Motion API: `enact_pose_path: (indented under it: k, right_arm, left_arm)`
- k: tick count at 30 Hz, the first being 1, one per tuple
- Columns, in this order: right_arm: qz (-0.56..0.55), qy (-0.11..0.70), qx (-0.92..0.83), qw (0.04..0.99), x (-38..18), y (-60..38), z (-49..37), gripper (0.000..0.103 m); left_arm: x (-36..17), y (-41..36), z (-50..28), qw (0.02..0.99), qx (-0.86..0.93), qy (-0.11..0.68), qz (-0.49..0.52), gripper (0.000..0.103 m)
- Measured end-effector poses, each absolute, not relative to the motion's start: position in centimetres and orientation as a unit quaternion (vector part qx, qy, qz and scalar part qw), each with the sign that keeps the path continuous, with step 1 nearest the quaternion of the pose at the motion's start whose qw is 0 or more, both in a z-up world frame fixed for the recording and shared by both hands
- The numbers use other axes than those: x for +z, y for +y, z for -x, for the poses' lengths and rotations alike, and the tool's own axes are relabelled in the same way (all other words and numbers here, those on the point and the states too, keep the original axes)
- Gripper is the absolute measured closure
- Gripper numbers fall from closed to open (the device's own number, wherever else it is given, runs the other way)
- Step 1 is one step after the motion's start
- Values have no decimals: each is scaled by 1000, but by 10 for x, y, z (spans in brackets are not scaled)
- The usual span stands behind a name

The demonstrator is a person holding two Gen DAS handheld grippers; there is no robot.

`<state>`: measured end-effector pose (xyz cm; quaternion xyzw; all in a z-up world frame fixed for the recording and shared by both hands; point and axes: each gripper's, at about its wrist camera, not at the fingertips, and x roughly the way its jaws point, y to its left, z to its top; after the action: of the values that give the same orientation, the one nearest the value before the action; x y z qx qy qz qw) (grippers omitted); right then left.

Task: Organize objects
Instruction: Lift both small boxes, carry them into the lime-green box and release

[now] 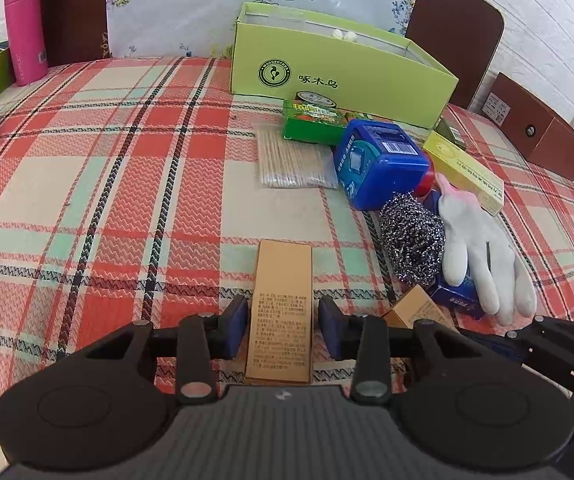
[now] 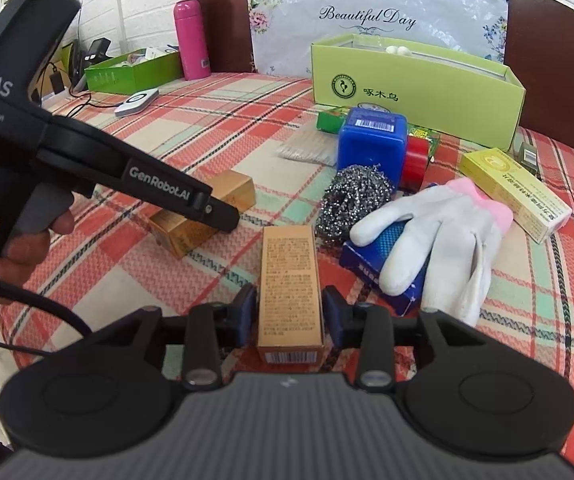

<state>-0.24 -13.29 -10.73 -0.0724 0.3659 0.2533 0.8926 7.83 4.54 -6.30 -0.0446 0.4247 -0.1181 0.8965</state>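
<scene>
Jaws on left gripper (image 1: 283,330) part-open, straddling tan carton (image 1: 280,312) lying on plaid cloth (image 1: 107,200); small gaps at both pads, so no grip. Right wrist view: right gripper (image 2: 290,316) straddles second tan carton (image 2: 291,292); pad contact unclear, probably loose. Green box (image 2: 415,80) sits behind the clutter.

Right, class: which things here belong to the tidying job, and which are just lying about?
Job: tan box, second tan box, steel scourer, white glove, blue tub, yellow carton, cotton swabs, green storage box.
Lying about: pink flask, charging pad, chair.
</scene>
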Motion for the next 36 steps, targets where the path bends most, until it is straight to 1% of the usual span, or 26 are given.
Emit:
enact_pose_path:
  k: [3,4,6,10,14,20,28,32,36]
  right_arm:
    - [72,366,251,894,-109,-132,0,66]
    - [69,365,251,894,-111,-132,-1,67]
    - [62,361,247,897,-113,-134,0,73]
    - [26,369,260,892,-103,-145,2,73]
    - [-2,354,273,895,-81,-162,4,73]
    - [-15,299,265,917,-32,-187,-12,73]
    - [5,246,216,945,18,-207,-77,73]
    - [6,240,185,953,25,-209,-120,73]
    - [12,237,153,959,21,-207,-166,73]
  left_arm:
    - [-63,46,-79,896,-115,427,43,69]
    - [-63,47,-78,896,-117,426,43,69]
    - [-62,48,-76,896,-118,426,46,70]
    - [-51,49,-70,893,-138,426,53,70]
    - [-24,45,-66,901,-163,398,52,70]
    - [25,33,-82,914,-198,351,54,70]
    - [77,2,-133,923,-226,308,44,70]
    - [89,-14,-174,924,-222,307,52,70]
    - [88,-26,-224,920,-211,322,74,70]
